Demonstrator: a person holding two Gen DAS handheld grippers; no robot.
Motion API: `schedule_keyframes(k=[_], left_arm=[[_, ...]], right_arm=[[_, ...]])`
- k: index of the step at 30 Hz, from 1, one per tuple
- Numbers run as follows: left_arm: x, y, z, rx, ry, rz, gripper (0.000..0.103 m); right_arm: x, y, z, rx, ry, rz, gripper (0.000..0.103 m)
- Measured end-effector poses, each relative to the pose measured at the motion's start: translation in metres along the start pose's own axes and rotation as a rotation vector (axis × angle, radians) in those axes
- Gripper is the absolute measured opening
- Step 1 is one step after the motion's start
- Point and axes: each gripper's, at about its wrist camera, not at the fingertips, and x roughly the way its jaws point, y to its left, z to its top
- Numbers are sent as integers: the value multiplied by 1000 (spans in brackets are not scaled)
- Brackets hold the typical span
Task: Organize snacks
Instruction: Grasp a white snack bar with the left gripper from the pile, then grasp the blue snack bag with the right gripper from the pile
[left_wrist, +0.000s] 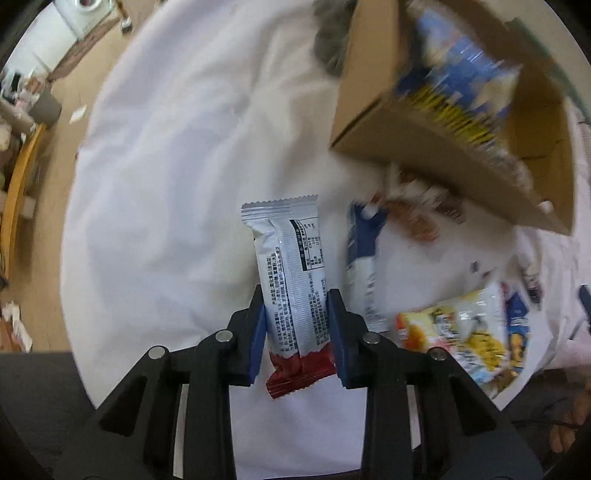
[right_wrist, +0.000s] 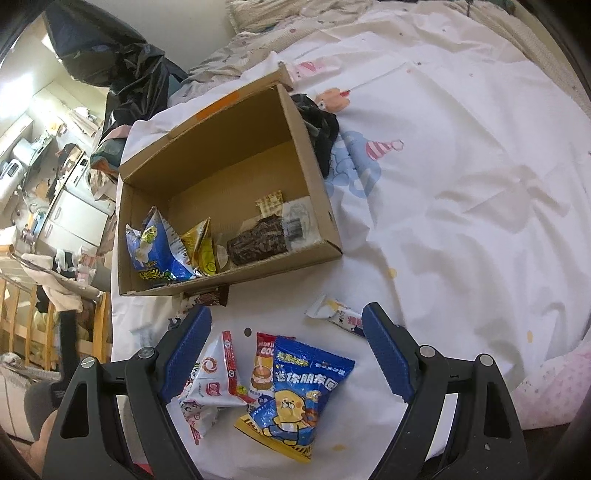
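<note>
White sheet (right_wrist: 461, 221), cardboard box (right_wrist: 207, 155) with snack packets (right_wrist: 162, 251)

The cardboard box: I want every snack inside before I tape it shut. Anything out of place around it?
Yes. A dark brown snack packet lies half tucked under the cardboard box's front wall, outside it, and easy to miss among the loose snacks on the white sheet.

The box (right_wrist: 221, 177) sits open on the sheet (right_wrist: 461, 184), and everything hangs off it. Inside, along the near wall: a bag (right_wrist: 159, 251) at the left, a small packet (right_wrist: 201, 245) beside it, a brownie (right_wrist: 258, 240) to the right. Just outside that near wall lies a bar (right_wrist: 208, 297). Nearer than the box, two packets (right_wrist: 210, 387) and a bear bag (right_wrist: 295, 395); off to their right, a wrapper (right_wrist: 336, 314).
</note>
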Motion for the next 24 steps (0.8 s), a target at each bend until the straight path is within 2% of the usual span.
schedule_keyframes(k=[3, 5, 7, 10, 11, 14, 16, 18, 20, 24], left_arm=[[-31, -6, 0, 33, -110, -23, 27], [-42, -12, -1, 66, -154, -30, 27], [-44, -18, 0, 92, -161, -34, 27], [-44, -22, 0, 108, -145, -54, 27], [-44, -21, 1, 110, -143, -55, 27], [-43, -23, 0, 104, -140, -59, 27], [-42, -20, 1, 91, -135, -65, 27], [-41, -18, 1, 80, -131, -73, 27], [-41, -17, 2, 78, -137, -72, 27], [-46, -15, 2, 68, -166, -81, 27]], right_arm=[[12, -8, -4, 33, 84, 1, 86], [34, -15, -13, 73, 215, 8, 86], [56, -20, -25, 118, 327, -5, 86], [76, -17, -43, 131, 422, 4, 86], [80, -13, -46, 105, 434, -15, 85], [84, -12, -50, 88, 419, -75, 72], [84, -10, -49, 64, 411, -69, 48], [78, -10, -45, 50, 380, -69, 37], [70, -9, -42, 50, 348, -63, 33], [53, 0, -33, 29, 283, 19, 31]])
